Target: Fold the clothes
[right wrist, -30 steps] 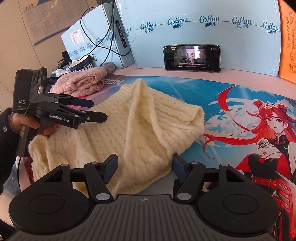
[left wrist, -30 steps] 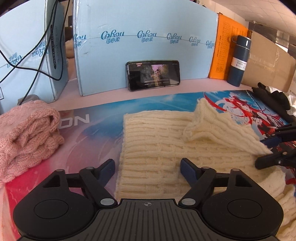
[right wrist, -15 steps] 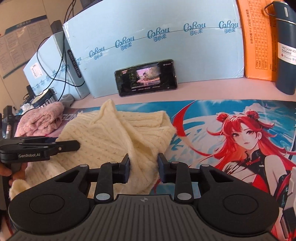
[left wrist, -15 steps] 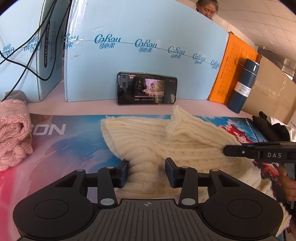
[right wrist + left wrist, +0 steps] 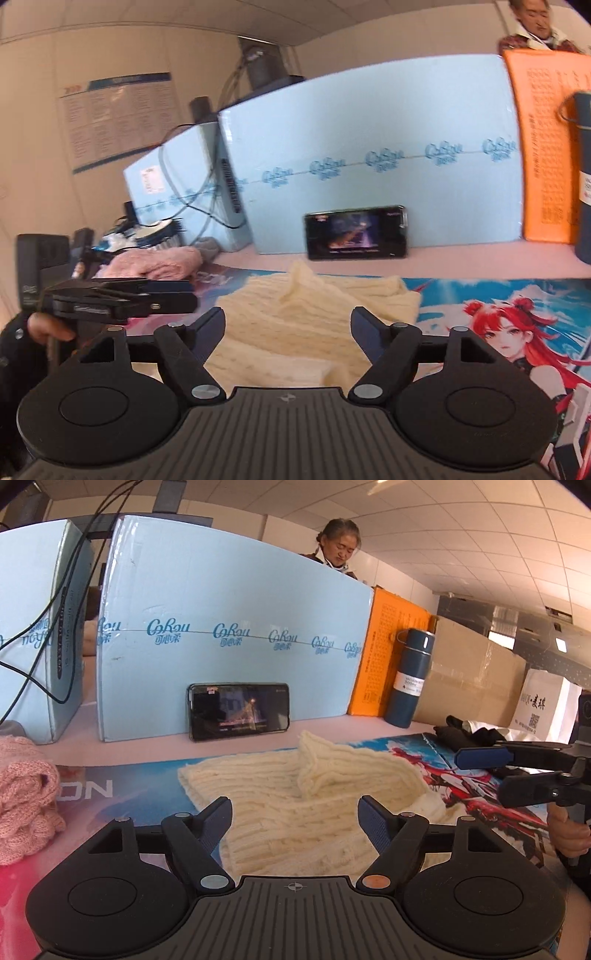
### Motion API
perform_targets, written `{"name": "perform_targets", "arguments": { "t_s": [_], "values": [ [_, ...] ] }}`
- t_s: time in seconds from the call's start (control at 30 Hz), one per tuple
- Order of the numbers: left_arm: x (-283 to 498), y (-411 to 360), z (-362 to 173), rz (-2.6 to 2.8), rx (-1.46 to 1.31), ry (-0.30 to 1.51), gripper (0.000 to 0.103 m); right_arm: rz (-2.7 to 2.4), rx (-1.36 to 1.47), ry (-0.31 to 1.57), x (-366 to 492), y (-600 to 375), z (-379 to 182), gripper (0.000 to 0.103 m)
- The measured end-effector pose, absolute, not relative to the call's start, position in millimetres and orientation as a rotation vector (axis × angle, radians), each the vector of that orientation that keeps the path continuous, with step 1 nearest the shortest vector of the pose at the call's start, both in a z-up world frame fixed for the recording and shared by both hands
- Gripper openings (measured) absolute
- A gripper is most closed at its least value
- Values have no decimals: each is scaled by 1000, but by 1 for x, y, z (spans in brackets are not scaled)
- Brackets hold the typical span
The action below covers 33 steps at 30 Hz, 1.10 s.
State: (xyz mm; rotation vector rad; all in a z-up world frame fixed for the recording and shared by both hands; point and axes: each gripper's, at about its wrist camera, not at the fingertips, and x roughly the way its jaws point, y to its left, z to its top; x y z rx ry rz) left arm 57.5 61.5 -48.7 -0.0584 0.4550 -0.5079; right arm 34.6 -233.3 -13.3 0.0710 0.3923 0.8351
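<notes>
My left gripper (image 5: 295,814) and right gripper (image 5: 288,326) are both opening wide, nothing pinched between the pads. The cream knit sweater (image 5: 306,805) lies rumpled on the printed desk mat (image 5: 122,775), toward its near edge, just below my fingertips.

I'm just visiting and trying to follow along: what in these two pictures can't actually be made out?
- Near edge of the cream knit: hidden behind each gripper's black body, both views.
- Phone screen: too small and dim in the left view, blurred in the right.
- Blue flask: cut off by the right view's edge.
- Pink knit: cut off by the left view's edge.
- Dark items beside the flask: too small to identify.
</notes>
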Motion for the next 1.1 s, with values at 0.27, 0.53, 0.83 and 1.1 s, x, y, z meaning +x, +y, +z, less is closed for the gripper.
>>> {"name": "perform_targets", "arguments": {
  "t_s": [0.27,0.53,0.83,1.1],
  "values": [
    [64,47,-63,-566,-10,545,78,898,-216,493,3,-172,-39,86],
    [51,46,-58,-614,0,476,78,654,4,501,11,-212,-36,17],
    [56,24,-61,-661,101,556,81,225,362,366,-26,-307,-33,21],
    [34,10,-53,-654,267,496,26,91,455,442,-51,-351,-63,74]
  ]
}}
